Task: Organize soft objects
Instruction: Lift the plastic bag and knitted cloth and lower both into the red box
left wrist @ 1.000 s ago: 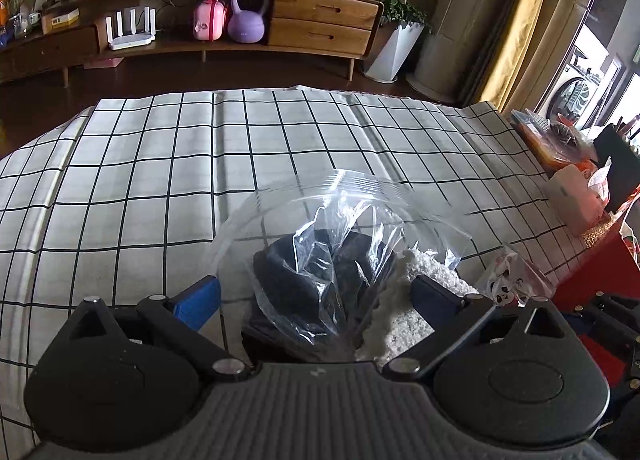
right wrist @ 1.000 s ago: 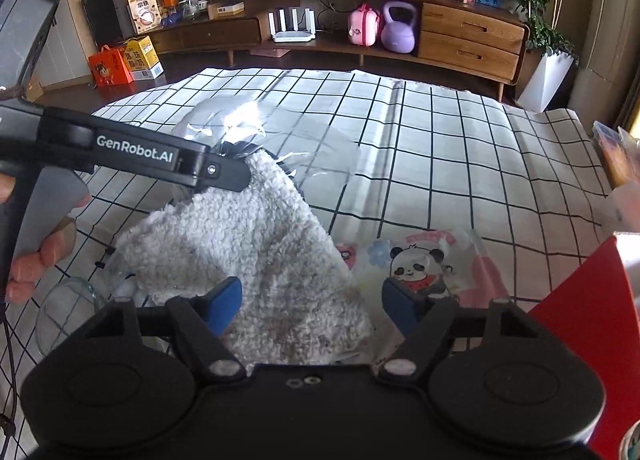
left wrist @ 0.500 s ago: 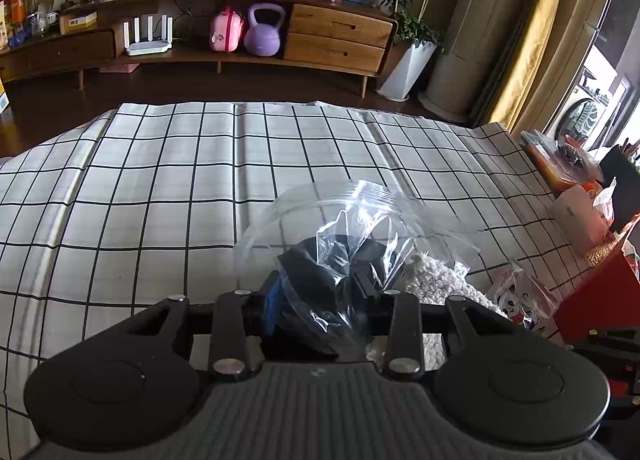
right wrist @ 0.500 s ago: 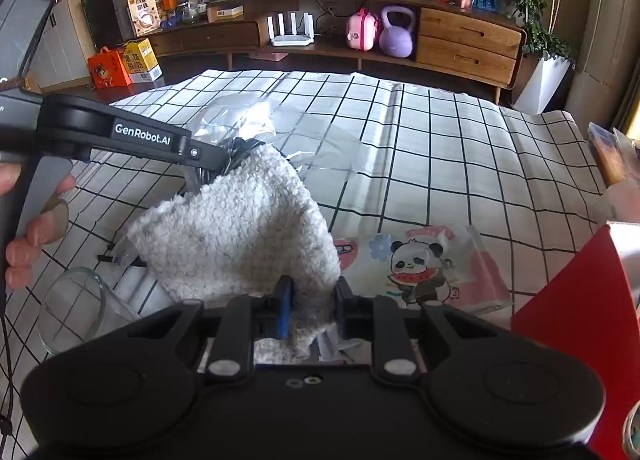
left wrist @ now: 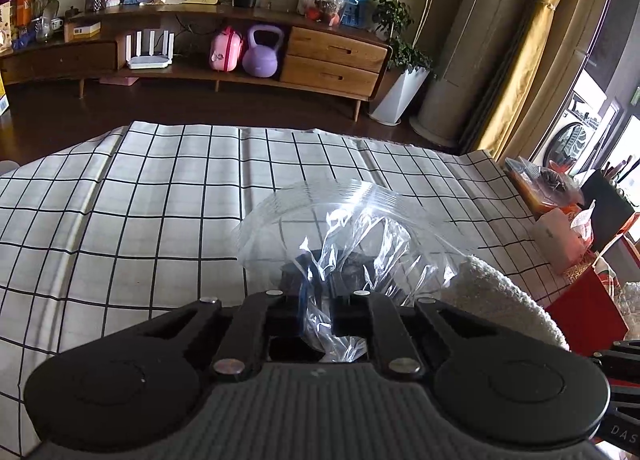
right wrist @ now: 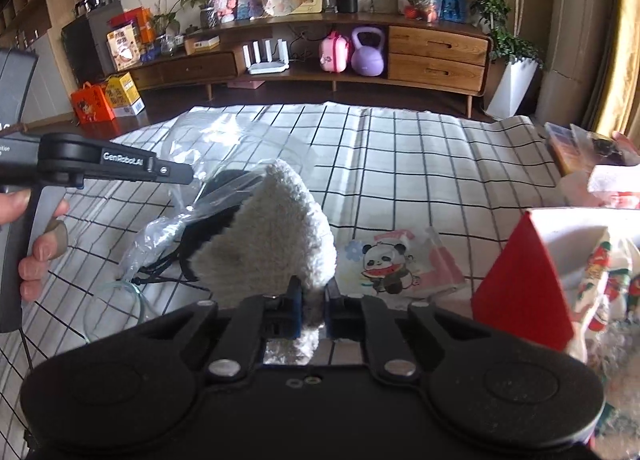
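**Fleece lifted, bag held, packing not finished**

The right gripper (right wrist: pixel 312 306) is clamped on the near edge of a white fleece cloth (right wrist: pixel 276 236), raised just ahead of it. To its left, the left gripper (left wrist: pixel 318 314) pinches a clear plastic bag (left wrist: pixel 352 232) holding a dark item (right wrist: pixel 228 180). The fleece appears still outside the bag. Beyond lies a panda pouch (right wrist: pixel 394 264) on the checked tablecloth (left wrist: pixel 140 200), likely unsorted.

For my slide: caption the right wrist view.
Right gripper pinches fleece; left gripper holds bag.

My clear bag (left wrist: pixel 360 244) hangs crumpled, a dark item (left wrist: pixel 316 268) inside; my fluffy white cloth (right wrist: pixel 276 236) stands lifted beside it, above the counter.
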Tool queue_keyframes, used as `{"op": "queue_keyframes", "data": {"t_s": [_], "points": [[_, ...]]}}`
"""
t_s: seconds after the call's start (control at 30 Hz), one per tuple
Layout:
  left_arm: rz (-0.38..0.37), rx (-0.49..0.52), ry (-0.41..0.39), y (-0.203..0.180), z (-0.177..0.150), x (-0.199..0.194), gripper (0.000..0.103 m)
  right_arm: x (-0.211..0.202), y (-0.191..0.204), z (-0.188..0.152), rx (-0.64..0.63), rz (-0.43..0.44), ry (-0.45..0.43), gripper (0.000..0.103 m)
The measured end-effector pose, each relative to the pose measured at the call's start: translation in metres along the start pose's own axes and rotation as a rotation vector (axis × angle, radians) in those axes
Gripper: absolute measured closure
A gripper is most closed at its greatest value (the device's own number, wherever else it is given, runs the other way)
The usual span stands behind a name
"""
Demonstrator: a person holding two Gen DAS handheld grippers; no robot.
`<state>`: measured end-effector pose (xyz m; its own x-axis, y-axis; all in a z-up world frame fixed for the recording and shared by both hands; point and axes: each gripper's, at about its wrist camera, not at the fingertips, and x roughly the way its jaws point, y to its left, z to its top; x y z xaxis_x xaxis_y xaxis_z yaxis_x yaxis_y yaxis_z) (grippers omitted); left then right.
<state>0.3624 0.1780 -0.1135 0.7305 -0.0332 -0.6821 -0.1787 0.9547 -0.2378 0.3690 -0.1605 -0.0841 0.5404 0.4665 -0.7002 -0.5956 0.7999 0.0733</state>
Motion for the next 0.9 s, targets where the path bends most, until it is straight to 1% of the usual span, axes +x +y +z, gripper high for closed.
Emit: {"op": "queue_keyframes", "data": {"t_s": [0.23,0.47,0.63,0.9], "points": [[-0.023,0.007,-0.039,-0.001,0.012,-0.039,0.093,-0.047,-0.016,0.001,0.071,-0.018,-0.057,0.095],[-0.038,0.024,-0.058,-0.015,0.027,-0.085,0.093,-0.102,-0.033,0.002,0.140,-0.012,-0.123,0.095],[-0.081,0.035,-0.063,-0.035,0.030,-0.117,0.093,-0.141,-0.044,0.000,0.158,-0.020,-0.162,0.095],[-0.143,0.077,-0.063,-0.081,0.024,-0.157,0.093,-0.198,-0.069,-0.007,0.194,-0.060,-0.232,0.095]]}}
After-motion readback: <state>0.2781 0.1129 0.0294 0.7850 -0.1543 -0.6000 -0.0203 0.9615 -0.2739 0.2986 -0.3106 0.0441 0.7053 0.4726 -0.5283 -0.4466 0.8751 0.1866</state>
